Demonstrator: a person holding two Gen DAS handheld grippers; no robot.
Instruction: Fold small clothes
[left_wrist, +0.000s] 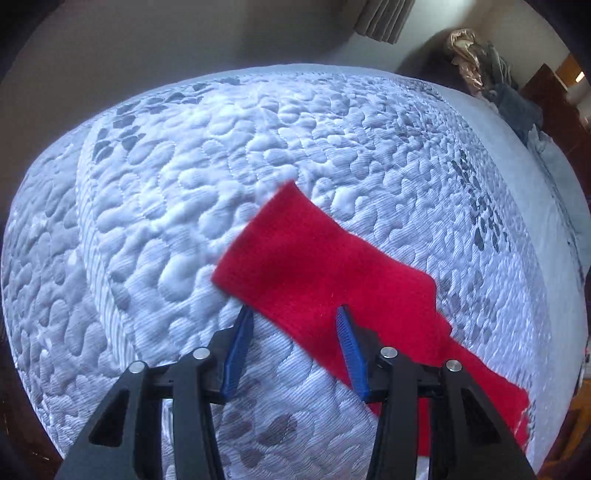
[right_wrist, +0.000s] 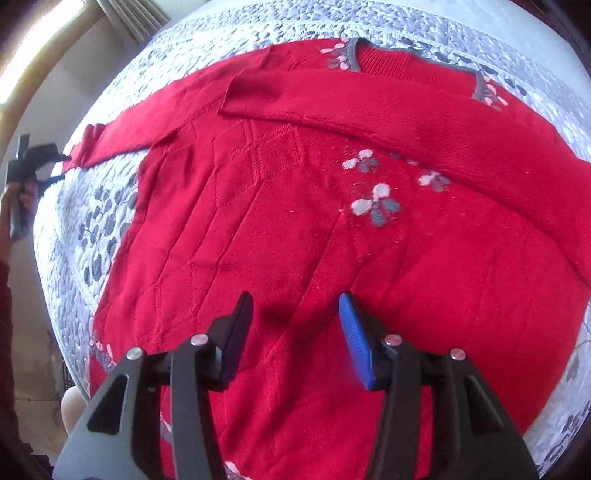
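A red knitted sweater (right_wrist: 280, 229) with white and grey flowers and a grey collar lies spread on the quilted mattress (right_wrist: 107, 206). One sleeve (right_wrist: 406, 122) is folded across the chest. The other sleeve (left_wrist: 325, 266) stretches out flat to the side; it also shows in the right wrist view (right_wrist: 122, 136). My left gripper (left_wrist: 293, 314) is open just above that sleeve's cuff end, with its right finger over the red cloth. It also shows in the right wrist view (right_wrist: 44, 166) at the sleeve's end. My right gripper (right_wrist: 295, 299) is open and empty above the sweater's lower body.
The white and grey quilted mattress (left_wrist: 184, 184) fills both views. A pile of clothes and a gold bag (left_wrist: 480, 70) sits past the bed's far right corner. Curtains (right_wrist: 133, 18) hang by the wall beyond the bed.
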